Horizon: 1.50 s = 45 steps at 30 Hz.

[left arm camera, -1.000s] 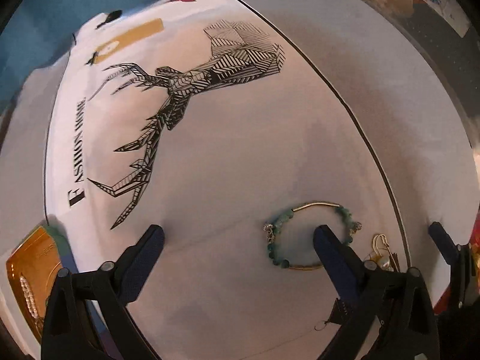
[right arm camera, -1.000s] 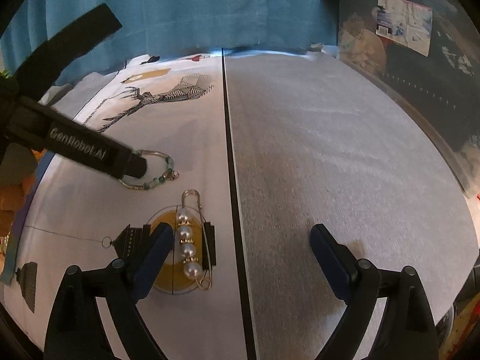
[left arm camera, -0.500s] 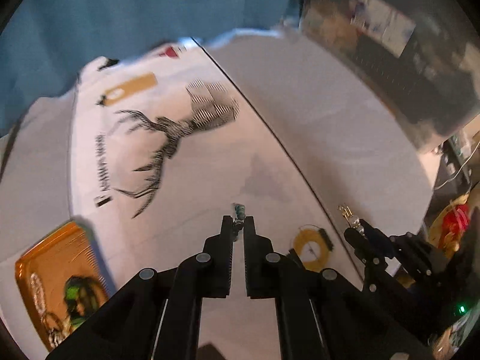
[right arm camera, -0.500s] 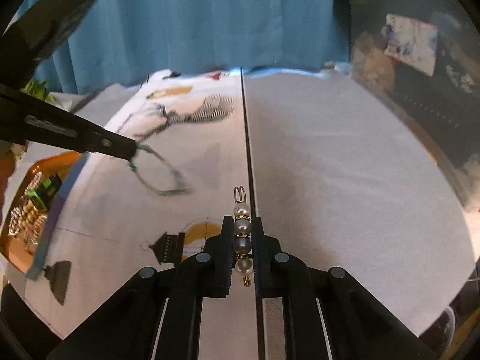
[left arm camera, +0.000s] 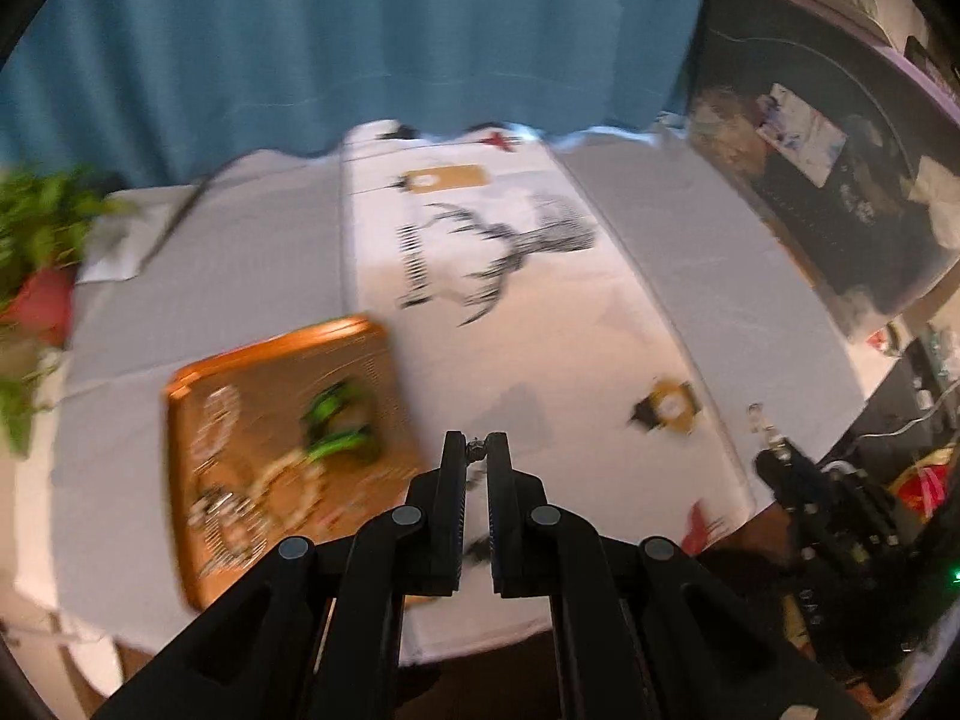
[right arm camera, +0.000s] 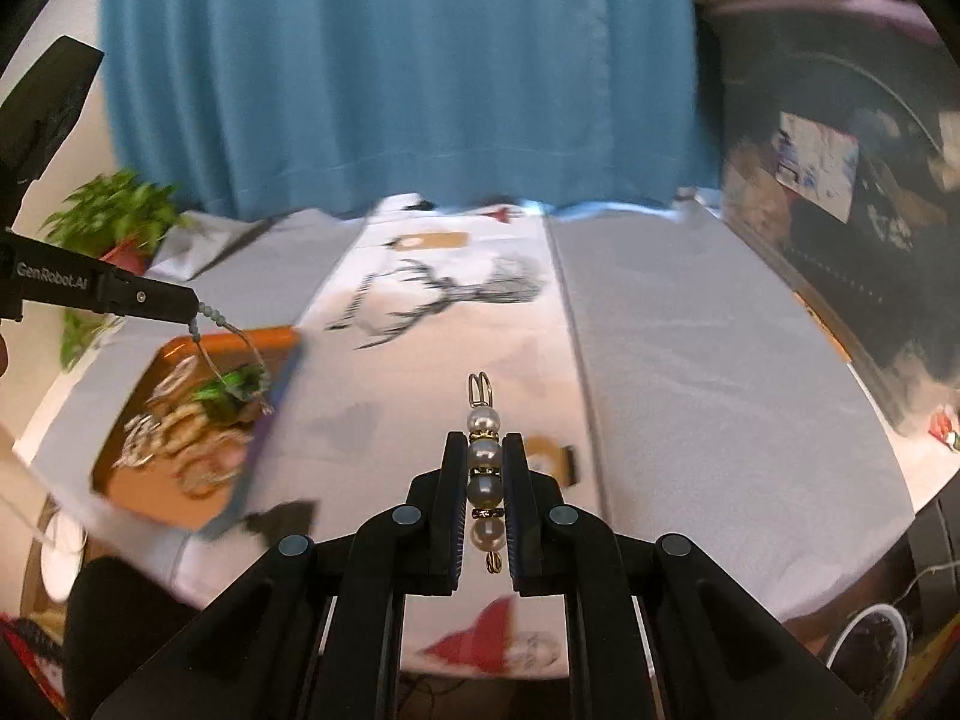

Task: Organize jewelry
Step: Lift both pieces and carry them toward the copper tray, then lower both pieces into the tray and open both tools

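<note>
Right gripper [right arm camera: 486, 450] clamped on pearl pin [right arm camera: 485, 474], long axis running near to far, looped end pointing away toward the curtain [right arm camera: 390, 72]; left gripper [left arm camera: 476, 450] pinched on beaded bracelet [right arm camera: 231, 354], dangling over the orange tray [right arm camera: 132, 396] at left, above the table runner [right arm camera: 432, 360].

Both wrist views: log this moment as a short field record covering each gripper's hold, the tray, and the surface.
left gripper: shut on beaded bracelet, which dangles from its tips above the tray
right gripper: shut on pearl pin, clamped along its length, one pearl and a gold loop past the tips
tray: orange, on the table's left part, already holding several jewelry pieces, one of them green
table cover: grey cloth with a white deer-print runner
image quality: motion blur, details of tray contents unclear
</note>
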Tool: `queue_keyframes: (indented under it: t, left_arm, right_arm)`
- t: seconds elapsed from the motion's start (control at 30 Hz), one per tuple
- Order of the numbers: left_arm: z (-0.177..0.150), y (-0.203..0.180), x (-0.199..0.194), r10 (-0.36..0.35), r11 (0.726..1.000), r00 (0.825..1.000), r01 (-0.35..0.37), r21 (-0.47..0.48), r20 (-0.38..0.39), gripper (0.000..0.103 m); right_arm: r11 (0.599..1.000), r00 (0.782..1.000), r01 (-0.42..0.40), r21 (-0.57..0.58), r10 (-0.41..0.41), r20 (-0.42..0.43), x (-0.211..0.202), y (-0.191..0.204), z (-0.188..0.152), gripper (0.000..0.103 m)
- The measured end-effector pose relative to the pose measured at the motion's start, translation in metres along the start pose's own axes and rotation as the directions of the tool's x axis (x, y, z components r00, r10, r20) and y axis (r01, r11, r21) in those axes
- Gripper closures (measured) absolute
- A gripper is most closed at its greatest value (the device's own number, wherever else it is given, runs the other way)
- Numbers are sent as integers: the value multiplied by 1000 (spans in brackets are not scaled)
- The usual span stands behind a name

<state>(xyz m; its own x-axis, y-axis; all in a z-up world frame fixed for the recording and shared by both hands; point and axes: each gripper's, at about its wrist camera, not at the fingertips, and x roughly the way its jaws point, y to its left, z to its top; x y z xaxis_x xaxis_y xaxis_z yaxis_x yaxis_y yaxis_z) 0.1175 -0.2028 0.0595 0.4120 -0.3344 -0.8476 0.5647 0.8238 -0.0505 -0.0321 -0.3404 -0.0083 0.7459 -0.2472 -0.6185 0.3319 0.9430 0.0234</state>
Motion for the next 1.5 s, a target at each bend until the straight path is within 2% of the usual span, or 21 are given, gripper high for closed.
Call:
queue_keyframes:
  t: [0.13, 0.43, 0.7, 0.9, 1.03, 1.17, 1.5]
  left_arm:
    - [-41, 19, -26, 41, 998, 999, -39, -47, 31, 98]
    - [-130, 38, -69, 23, 994, 999, -19, -112, 42, 98]
    - [-186, 39, -94, 37, 992, 997, -29, -124, 66, 98]
    - [-222, 45, -102, 39, 989, 998, -31, -143, 48, 98]
    - [-235, 49, -103, 52, 988, 998, -46, -150, 32, 98]
    - [-235, 55, -104, 56, 986, 998, -50, -158, 34, 98]
    - [-196, 81, -109, 62, 983, 993, -42, -181, 104, 98]
  right_arm:
    - [998, 998, -55, -39, 55, 0, -26, 34, -15, 91]
    - [979, 993, -119, -163, 121, 2, -85, 97, -57, 91]
    - [958, 988, -153, -241, 153, -21, -124, 129, -92, 91]
    - [946, 982, -187, -264, 182, -44, -140, 148, -108, 91]
    - [937, 977, -212, -278, 202, -63, -142, 158, -114, 91]
    - [931, 974, -228, -285, 215, -78, -140, 165, -115, 91]
    - [920, 970, -243, -307, 227, -87, -121, 178, -98, 91]
